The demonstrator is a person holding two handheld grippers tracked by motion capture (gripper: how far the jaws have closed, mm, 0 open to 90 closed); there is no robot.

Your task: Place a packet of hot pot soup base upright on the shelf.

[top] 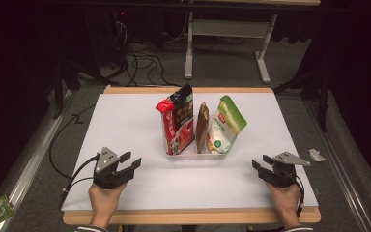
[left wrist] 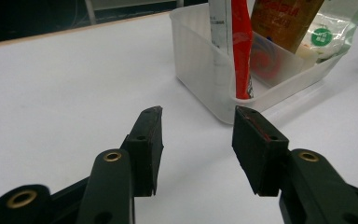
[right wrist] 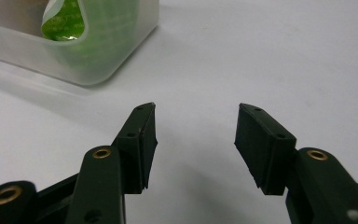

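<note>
We see the left gripper (top: 131,162) low over the white tabletop (top: 125,121), jaws apart, nothing between them. Right gripper (top: 261,162) likewise: jaws spread, empty. The translucent white plastic bin (top: 195,155) sits mid-table between both, apart from each. In it, upright: red snack pouch (top: 178,123), brown packet (top: 202,125), green-white pouch (top: 226,123).

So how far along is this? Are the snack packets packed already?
Three packets already stand in the translucent bin: red packet, brown packet, green packet. Nothing is in hand; the left gripper and right gripper are open and empty. Nothing else waits on the table, so packing looks finished.
</note>
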